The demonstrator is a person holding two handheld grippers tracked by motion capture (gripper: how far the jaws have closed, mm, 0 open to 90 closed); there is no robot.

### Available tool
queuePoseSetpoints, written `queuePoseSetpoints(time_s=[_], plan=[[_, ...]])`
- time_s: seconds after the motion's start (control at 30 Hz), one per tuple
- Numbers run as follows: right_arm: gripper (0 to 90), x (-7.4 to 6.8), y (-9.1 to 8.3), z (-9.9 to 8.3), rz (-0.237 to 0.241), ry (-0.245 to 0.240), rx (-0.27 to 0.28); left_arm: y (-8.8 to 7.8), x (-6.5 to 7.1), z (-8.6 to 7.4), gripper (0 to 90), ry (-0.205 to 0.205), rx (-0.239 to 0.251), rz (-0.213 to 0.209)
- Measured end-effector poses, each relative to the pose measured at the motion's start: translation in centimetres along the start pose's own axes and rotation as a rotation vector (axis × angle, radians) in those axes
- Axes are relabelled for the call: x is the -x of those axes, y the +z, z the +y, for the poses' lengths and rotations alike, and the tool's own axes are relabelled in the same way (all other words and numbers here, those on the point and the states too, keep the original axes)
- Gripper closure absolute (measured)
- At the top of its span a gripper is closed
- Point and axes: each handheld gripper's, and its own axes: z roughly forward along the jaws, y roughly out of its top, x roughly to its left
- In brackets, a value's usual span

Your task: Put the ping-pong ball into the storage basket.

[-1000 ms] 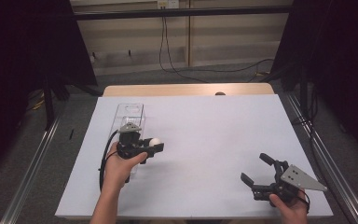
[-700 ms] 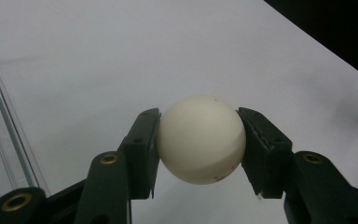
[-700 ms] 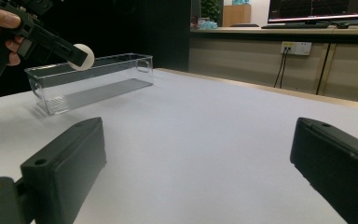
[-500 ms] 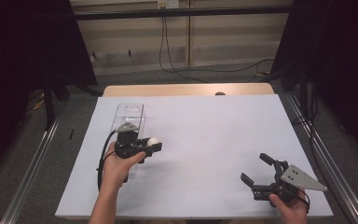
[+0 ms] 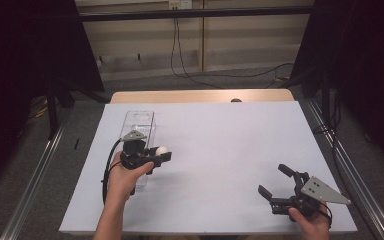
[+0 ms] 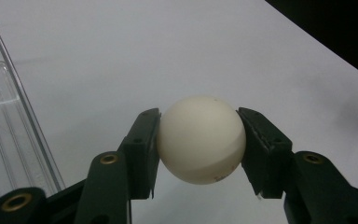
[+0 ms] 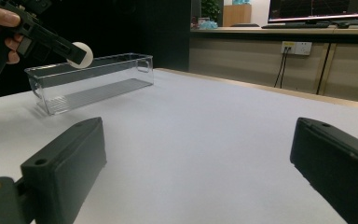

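A white ball sits clamped between the two black pads of my left gripper. From above, that gripper hovers with the ball just right of a clear plastic box, near the box's front end. The right gripper view shows the ball raised above the box's near rim. My right gripper rests low at the front right of the table, jaws wide apart with nothing between them.
A white sheet covers the table, with a wooden strip bare along the far edge and a small dark object on it. Metal rails run along both sides of the table.
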Motion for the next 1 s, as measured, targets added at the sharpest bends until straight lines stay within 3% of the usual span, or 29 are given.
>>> queuePoseSetpoints(time_s=[1.0], plan=[[3.1,0.0,0.0,0.0,-0.004,-0.005,-0.005,-1.7,-1.2,0.1,51.0,-0.017,0.03,0.03]])
